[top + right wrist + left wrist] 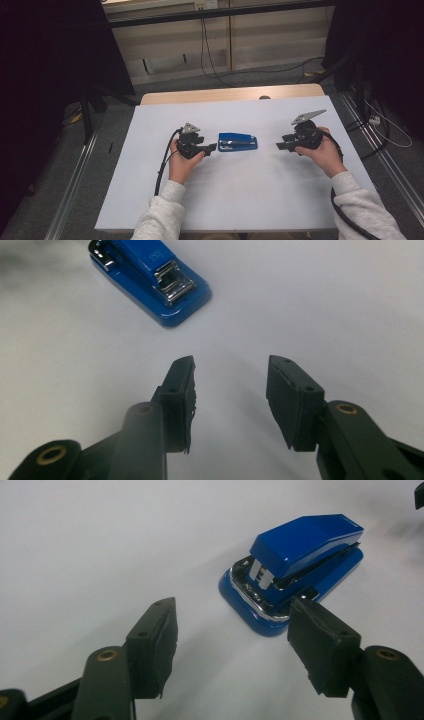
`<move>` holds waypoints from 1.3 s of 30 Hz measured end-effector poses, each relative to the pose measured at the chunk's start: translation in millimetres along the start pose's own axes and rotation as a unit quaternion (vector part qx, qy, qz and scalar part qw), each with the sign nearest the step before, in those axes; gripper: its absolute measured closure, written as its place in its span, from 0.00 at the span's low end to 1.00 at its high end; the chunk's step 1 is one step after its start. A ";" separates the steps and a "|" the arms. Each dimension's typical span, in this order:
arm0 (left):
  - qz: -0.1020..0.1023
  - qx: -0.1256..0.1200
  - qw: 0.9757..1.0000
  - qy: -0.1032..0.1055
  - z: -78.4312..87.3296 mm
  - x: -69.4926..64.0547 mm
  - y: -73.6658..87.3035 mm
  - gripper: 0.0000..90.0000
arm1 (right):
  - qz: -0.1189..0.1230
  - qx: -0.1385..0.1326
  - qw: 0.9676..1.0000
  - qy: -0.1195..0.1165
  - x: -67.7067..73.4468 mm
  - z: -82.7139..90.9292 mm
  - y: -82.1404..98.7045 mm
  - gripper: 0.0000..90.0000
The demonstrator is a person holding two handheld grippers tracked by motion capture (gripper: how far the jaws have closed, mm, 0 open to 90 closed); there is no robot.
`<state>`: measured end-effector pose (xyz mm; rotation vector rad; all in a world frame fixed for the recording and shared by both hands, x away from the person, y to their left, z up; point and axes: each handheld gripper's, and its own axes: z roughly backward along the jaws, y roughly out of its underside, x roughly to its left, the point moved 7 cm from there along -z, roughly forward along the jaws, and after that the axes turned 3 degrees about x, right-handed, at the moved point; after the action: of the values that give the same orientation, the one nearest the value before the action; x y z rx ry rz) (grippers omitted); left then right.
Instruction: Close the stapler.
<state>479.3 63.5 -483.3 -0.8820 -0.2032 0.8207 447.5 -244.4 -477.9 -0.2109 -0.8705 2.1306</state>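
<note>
I've got the left gripper (212, 147) low over the table (150, 165), forearm coming up from six o'clock in the high view, wrist turned so the jaws point toward three o'clock, straight at the stapler (238, 142). Its jaws stand apart with nothing between them; in the left gripper view the pads (155, 640) are spread wide over bare white tabletop, and the blue stapler (295, 570) sits just beyond the right-hand pad, up at one o'clock, hinge end and chrome plate nearest me. That pad overlaps the stapler's near corner in that view, so I can't tell whether it touches or merely sits in front of it. Over to the right gripper (280, 146): the hand (320, 150) cups it from behind, forearm in from five o'clock, jaws aimed toward nine o'clock at the stapler's other end, grey three-cornered plate tipped up on top. These jaws are parted too, gripping nothing, and the gap to the stapler is clearly wider on this side. In the right gripper view the stapler (150, 275) lies off at eleven o'clock, well apart from the fingertips (182, 390), its far end cut off by the top edge. The stapler lies flat near the table's middle, between both tools, long axis running nine to three.
</note>
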 end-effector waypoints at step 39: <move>0.000 -0.016 1.000 0.019 59.7 4.3 13.1 0.12 | -0.017 -0.018 1.000 -0.009 28.7 30.8 33.0 0.19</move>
<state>446.7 107.4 -455.7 -0.9271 -0.1850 0.8016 395.1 -253.5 -472.3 -0.1944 -0.9175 2.0893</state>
